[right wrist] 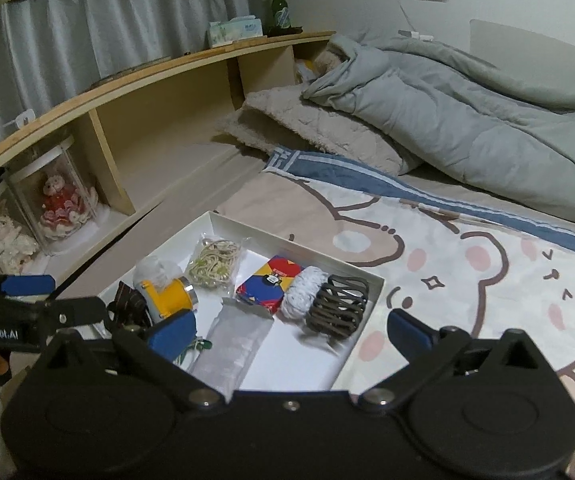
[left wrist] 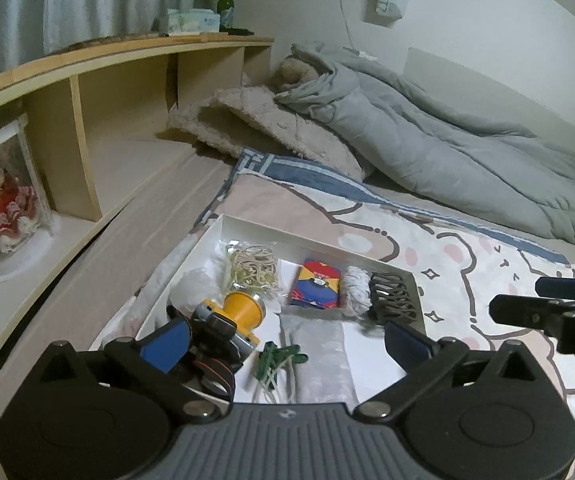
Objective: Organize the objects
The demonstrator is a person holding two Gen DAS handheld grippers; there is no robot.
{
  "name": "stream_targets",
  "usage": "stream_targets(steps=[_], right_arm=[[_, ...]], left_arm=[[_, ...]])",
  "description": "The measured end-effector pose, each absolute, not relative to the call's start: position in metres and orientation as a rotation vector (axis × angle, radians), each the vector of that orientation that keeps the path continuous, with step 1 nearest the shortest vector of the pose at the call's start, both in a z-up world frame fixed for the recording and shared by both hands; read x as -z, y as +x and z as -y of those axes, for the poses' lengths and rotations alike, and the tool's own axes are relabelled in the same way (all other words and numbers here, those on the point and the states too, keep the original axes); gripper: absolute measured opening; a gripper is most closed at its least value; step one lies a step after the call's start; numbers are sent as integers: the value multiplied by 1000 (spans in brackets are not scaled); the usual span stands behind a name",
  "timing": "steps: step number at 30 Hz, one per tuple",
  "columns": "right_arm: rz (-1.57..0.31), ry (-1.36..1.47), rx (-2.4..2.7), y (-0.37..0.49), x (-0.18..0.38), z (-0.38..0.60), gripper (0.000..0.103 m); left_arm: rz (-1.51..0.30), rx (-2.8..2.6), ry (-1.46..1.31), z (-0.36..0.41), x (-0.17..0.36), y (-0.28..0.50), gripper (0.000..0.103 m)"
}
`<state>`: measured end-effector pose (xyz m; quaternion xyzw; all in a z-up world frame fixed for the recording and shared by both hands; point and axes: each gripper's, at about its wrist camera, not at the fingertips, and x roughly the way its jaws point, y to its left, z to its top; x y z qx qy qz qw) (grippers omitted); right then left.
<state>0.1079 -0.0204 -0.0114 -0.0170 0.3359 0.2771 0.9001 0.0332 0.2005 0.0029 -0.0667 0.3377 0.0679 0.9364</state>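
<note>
**tidybot_fan:** So what's going on here? Both grippers look idle to me.

**umi_lurker:** Pretty much. Nearest the cameras, the left gripper (left wrist: 283, 336) has its fingers spread wide with nothing between them, hanging over the near end of the white tray (right wrist: 287, 242). The right gripper (right wrist: 291, 330) is just as wide and just as empty, over the tray's right side and partly over the bear-print bedsheet (right wrist: 467, 264).

**tidybot_fan:** And the stuff to organize?

**umi_lurker:** All of it sits inside the tray, which lies on the bed. Closest are the green clips (left wrist: 277, 362) and a silvery pouch (right wrist: 235, 340), then the yellow headlamp (left wrist: 239, 312) with its strap bunched at the left. Further in you've got a colourful card box (right wrist: 269, 282), a white scrunchie (right wrist: 305, 290) and a dark hair claw (right wrist: 337, 308), lined up touching each other along the right wall. A bag of rubber bands (right wrist: 215, 264) sits at the far end.

**tidybot_fan:** Why hover like that?

**umi_lurker:** My guess: fingers opened ready for a pick, probably the headlamp or the clips since they're right under the left one.

**tidybot_fan:** Background?

**umi_lurker:** Grey duvet (right wrist: 467, 120) bunched up at the wall, and a wooden headboard shelf (right wrist: 167, 76) with a green bottle (right wrist: 280, 10) on top.
</note>
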Motion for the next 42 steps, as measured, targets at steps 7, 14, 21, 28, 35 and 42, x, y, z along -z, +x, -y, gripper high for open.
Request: stream_targets(steps=[7, 14, 21, 28, 35, 42], right_arm=[[-688, -44, -569, 87, -1, 49, 103], [-698, -46, -563, 67, -6, 77, 103], [-718, -39, -560, 51, -5, 95, 103], [-730, -49, -560, 36, 0, 104, 103], [-742, -75, -553, 26, 7, 108, 103], [-765, -76, -542, 24, 17, 113, 103]], left_arm=[[-660, -162, -105, -178, -16, 11, 103], [-686, -168, -94, -160, -19, -7, 103], [-719, -190, -85, -148, -15, -21, 103], [-737, -174, -83, -136, -8, -36, 103], [-749, -159, -63, -124, -1, -48, 103], [-750, -145, -54, -117, 1, -50, 103]])
